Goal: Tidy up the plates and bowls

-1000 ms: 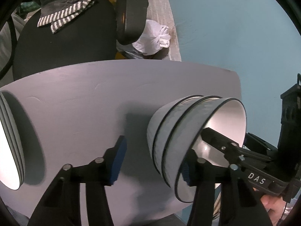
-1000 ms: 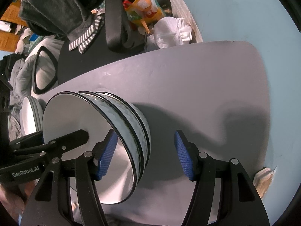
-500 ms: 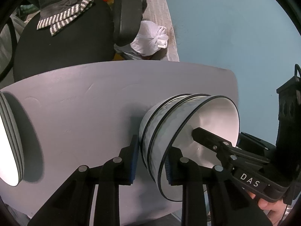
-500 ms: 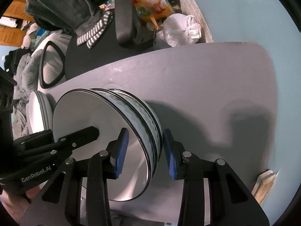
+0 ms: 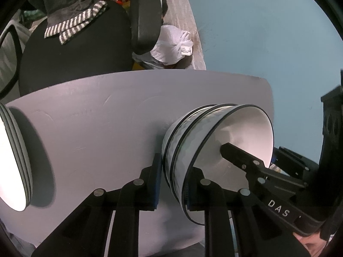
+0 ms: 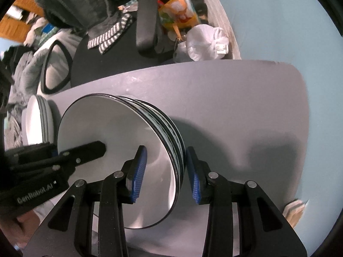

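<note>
Grey desk point(image 5: 90, 132): both grippers' fingers clamped on bowl stack point(image 5: 193, 141) rim, left gripper point(image 5: 172, 184) just narrowed, right gripper point(image 6: 166, 175); next, lift level together.

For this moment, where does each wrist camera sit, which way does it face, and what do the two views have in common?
Left wrist: on the left gripper, looking steeply down at the grey table; its jaws, just closing, clamp the near wall of the bowl stack; the right gripper enters from the right.
Right wrist: on the right gripper, facing down; its jaws straddle the stack's opposite wall; the left gripper shows at left.
Shared: bowl stack, plate stack, table, black chair.
</note>
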Available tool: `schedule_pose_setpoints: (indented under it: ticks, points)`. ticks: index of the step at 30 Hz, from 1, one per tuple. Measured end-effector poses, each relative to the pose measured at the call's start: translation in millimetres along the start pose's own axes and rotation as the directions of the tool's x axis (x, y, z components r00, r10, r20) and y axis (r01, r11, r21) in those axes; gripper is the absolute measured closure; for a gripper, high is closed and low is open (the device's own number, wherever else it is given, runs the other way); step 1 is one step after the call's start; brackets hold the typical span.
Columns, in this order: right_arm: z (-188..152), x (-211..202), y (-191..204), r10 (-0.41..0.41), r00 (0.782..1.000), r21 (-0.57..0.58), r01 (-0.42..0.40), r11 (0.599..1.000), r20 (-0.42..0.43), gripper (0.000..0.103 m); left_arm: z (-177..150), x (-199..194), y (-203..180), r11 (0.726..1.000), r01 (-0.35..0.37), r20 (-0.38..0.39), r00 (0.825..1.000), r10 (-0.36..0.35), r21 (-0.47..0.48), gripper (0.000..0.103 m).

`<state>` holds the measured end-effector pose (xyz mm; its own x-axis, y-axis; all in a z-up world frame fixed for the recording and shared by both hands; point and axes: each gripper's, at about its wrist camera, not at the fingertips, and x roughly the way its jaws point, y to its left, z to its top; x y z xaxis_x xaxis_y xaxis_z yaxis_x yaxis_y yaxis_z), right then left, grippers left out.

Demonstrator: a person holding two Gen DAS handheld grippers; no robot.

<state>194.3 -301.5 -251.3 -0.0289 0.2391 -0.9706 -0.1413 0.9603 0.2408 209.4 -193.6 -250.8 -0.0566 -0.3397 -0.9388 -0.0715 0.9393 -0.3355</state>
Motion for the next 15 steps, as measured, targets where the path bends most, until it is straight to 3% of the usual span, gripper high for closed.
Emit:
schedule_pose_setpoints:
  ticks: [10, 15]
  points:
    - [2.4, -1.2, -2.7, -0.024, 0.999, 0.019, 0.025, 1.0, -0.031, 0.082, -3.4, -3.9, -3.7, 0.999, -0.019, 0.015, 1.0, 0.018, 0.028, 0.086]
    - [-0.4, 0.4, 1.2, -0.022, 0.999, 0.02, 0.023, 1.0, -0.05, 0.084, -4.8, -5.2, -2.3, 0.999, -0.04, 0.013, 0.999, 0.039, 0.036, 0.086]
